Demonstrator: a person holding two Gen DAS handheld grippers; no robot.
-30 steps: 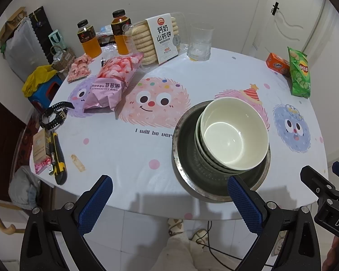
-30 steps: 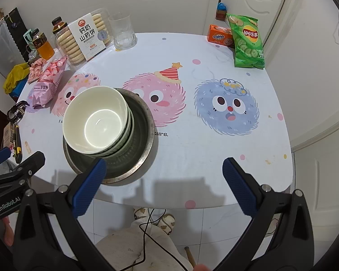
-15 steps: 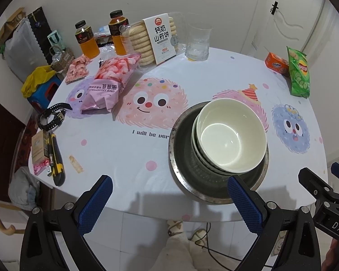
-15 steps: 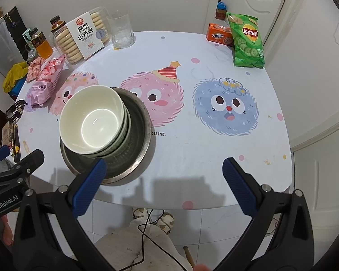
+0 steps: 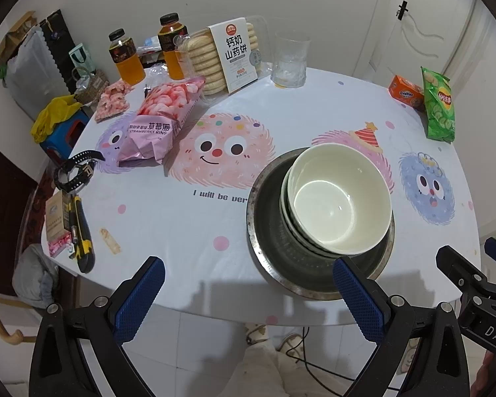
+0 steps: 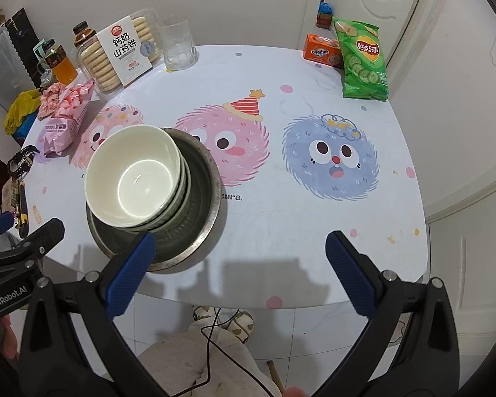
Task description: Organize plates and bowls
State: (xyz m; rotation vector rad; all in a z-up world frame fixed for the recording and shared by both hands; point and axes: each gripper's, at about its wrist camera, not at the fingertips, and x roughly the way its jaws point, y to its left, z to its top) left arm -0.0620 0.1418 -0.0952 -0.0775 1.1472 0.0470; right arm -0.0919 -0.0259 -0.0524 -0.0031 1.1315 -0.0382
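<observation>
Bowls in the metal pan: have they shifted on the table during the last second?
No. In the left view the bowls and pan still cut off the tablecloth lettering right after "ver", as before; only the camera drifted slightly.

This is a home, most likely a small dining corner. A round surface [image 6: 314,248] wears a cartoon-monster cloth and carries family snacks: a chip bag [image 6: 362,63] at two o'clock, a biscuit pack [image 5: 228,56], two juice bottles [image 5: 125,58] and a drinking glass [image 5: 289,63] toward twelve, a pink sweets bag [image 5: 158,122] at ten. Stacked bowls [image 5: 339,198] sit in a metal basin [image 5: 264,248] near the front edge. White plastered walls, a panelled door [image 6: 373,3] and pale floor tiles [image 6: 168,324] (with slippered feet under the surface) complete the domestic look.
</observation>
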